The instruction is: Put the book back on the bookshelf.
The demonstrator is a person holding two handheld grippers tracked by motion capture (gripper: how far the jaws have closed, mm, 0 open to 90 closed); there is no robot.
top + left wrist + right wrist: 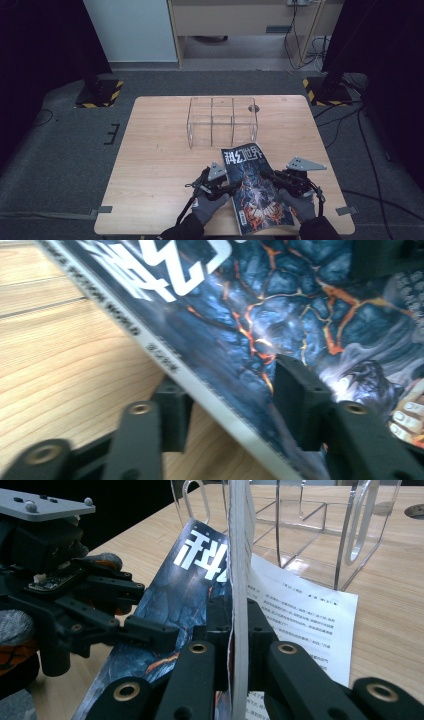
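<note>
Right gripper [235, 645] fingers clamp the dark lava-patterned magazine's [252, 187] pages; left gripper [227, 405] fingers straddle its spine.

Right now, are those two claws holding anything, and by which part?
The right gripper pinches the magazine by its page edge. The left gripper straddles its spine edge; whether it grips cannot be told.
</note>
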